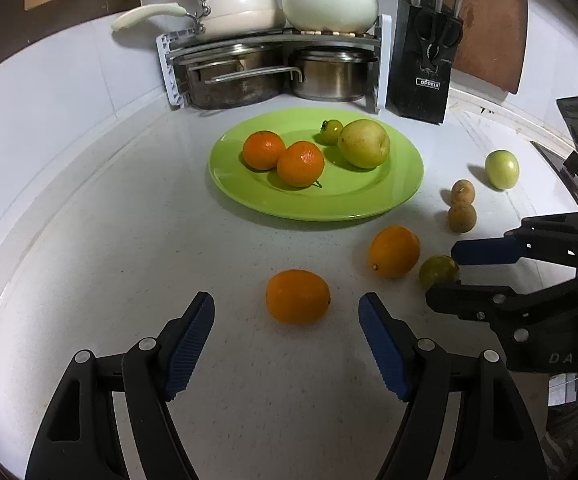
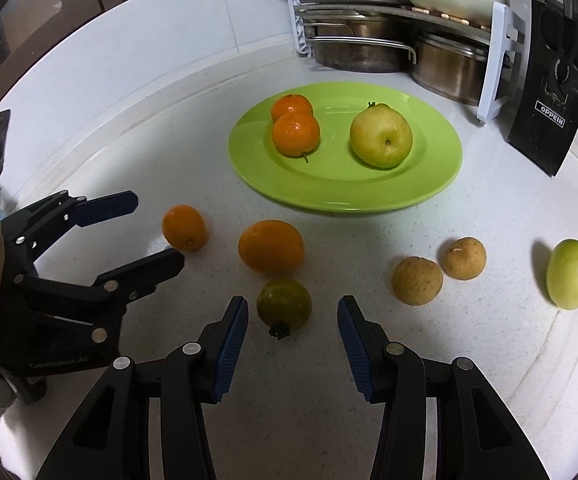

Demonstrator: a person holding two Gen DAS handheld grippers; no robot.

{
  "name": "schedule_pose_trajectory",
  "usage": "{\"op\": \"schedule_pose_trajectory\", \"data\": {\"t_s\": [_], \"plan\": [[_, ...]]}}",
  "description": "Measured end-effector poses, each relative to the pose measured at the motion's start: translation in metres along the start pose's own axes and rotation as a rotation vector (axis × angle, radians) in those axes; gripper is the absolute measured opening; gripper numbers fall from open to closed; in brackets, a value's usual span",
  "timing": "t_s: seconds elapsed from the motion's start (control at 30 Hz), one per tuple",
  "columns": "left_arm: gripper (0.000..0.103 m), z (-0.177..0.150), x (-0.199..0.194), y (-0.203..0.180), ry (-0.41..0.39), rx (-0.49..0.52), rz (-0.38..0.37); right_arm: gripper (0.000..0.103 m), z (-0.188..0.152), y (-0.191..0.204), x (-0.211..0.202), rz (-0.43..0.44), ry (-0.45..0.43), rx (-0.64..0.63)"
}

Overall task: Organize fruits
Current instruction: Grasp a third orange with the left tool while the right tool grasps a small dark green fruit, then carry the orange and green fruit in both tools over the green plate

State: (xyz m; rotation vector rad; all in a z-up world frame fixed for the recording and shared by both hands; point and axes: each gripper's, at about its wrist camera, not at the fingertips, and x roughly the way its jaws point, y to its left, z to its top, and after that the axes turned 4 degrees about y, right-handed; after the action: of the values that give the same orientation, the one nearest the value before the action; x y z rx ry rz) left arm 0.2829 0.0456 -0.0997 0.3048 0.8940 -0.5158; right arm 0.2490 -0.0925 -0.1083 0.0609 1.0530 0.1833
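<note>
My left gripper (image 1: 287, 304) is open low over the white counter, and an oval orange fruit (image 1: 297, 296) lies just past its blue pads, apart from both. My right gripper (image 2: 292, 306) is open around a small green tomato (image 2: 285, 304), with a gap on each side. A second orange fruit (image 2: 271, 246) sits just behind the tomato. Behind them, a green plate (image 1: 249, 196) holds two tangerines (image 1: 301, 163), a yellow-green apple (image 1: 364, 143) and a small green tomato (image 1: 331, 131). Two brown longans (image 2: 417, 281) and a pale green fruit (image 2: 572, 274) lie to the right.
A rack (image 1: 173, 64) with steel pots, white pans and a white pot stands against the back wall behind the plate. A black knife block (image 1: 421, 76) stands to its right. The counter's raised edge (image 2: 561, 332) curves along the right side.
</note>
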Motion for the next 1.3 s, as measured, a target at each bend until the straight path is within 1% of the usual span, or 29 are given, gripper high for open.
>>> {"op": "schedule_pose_trajectory", "data": {"t_s": [0.03, 0.1, 0.17, 0.23, 0.33, 0.4, 0.47, 0.53, 0.57, 1.0, 1.3], "plan": [[0.069, 0.001, 0.002, 0.0, 0.005, 0.0, -0.006, 0.048, 0.0, 0.0, 0.001, 0.003, 0.001, 0.002], [0.068, 0.003, 0.006, 0.0, 0.009, -0.002, -0.013, 0.047, 0.001, -0.001, 0.002, 0.007, 0.001, 0.002], [0.062, 0.004, 0.008, -0.001, 0.015, -0.004, -0.018, 0.044, 0.001, -0.002, 0.003, 0.014, 0.003, 0.003], [0.06, 0.005, 0.009, -0.001, 0.019, -0.01, -0.032, 0.042, 0.002, -0.002, 0.003, 0.018, 0.005, 0.004], [0.053, 0.005, 0.012, -0.002, 0.025, -0.013, -0.044, 0.04, 0.002, -0.002, 0.004, 0.027, 0.004, 0.001], [0.05, 0.005, 0.013, -0.002, 0.029, -0.018, -0.05, 0.038, 0.002, -0.002, 0.005, 0.029, 0.006, -0.001], [0.044, 0.005, 0.014, -0.002, 0.032, -0.025, -0.056, 0.036, 0.003, -0.001, 0.006, 0.027, 0.006, -0.001], [0.04, 0.005, 0.014, -0.003, 0.033, -0.027, -0.056, 0.031, 0.003, -0.001, 0.007, 0.03, 0.007, -0.003], [0.037, 0.005, 0.014, -0.003, 0.031, -0.026, -0.052, 0.03, 0.003, -0.001, 0.008, 0.033, 0.008, -0.004], [0.036, 0.003, 0.008, -0.006, 0.027, -0.043, -0.058, 0.03, 0.003, -0.002, 0.001, 0.037, -0.009, -0.007], [0.036, 0.007, -0.007, -0.01, -0.003, -0.07, -0.042, 0.03, 0.006, -0.001, -0.013, 0.044, -0.044, -0.016]]}}
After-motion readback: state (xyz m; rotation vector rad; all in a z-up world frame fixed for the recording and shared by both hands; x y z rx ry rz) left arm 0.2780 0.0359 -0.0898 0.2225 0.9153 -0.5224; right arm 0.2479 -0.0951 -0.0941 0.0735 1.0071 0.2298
